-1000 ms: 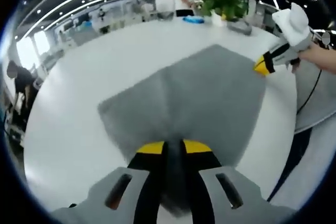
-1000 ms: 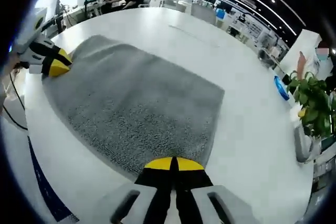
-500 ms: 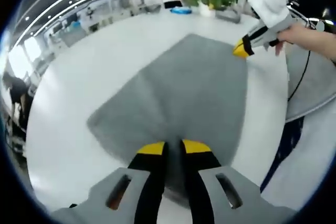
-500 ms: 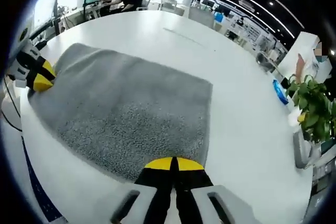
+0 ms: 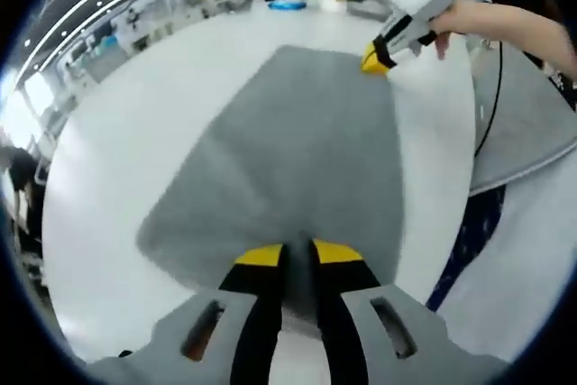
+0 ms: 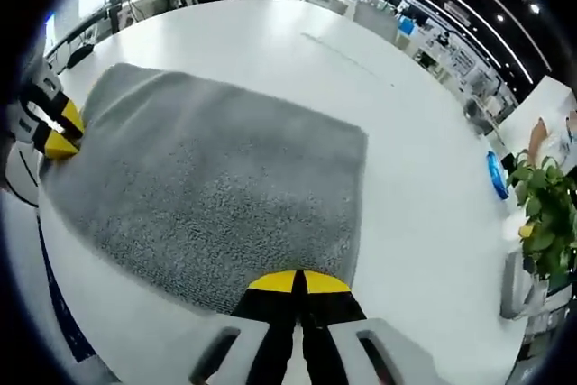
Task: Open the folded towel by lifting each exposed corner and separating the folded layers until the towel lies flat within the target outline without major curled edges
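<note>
Towel first: the grey, looped-pile rectangular towel (image 6: 216,187) lay spread on the white round table (image 6: 424,223), with 1 corner pinched in each tool. The left hand-held gripper (image 5: 299,257), yellow-tipped, had its jaws nearly together on the towel's near edge. The right hand-held gripper (image 6: 298,282) was clamped on the opposite near corner. Beyond the towel stood a leafy green potted plant (image 6: 548,223) beside a flat blue object (image 6: 497,175).

Left gripper (image 5: 297,254) pinching near corner of grey towel (image 5: 297,146), jaws nearly closed on fabric. Right gripper (image 6: 298,282) clamping opposite near corner, jaws together. Person's hand (image 5: 469,20) gripping right gripper's handle beside towel's far corner.
</note>
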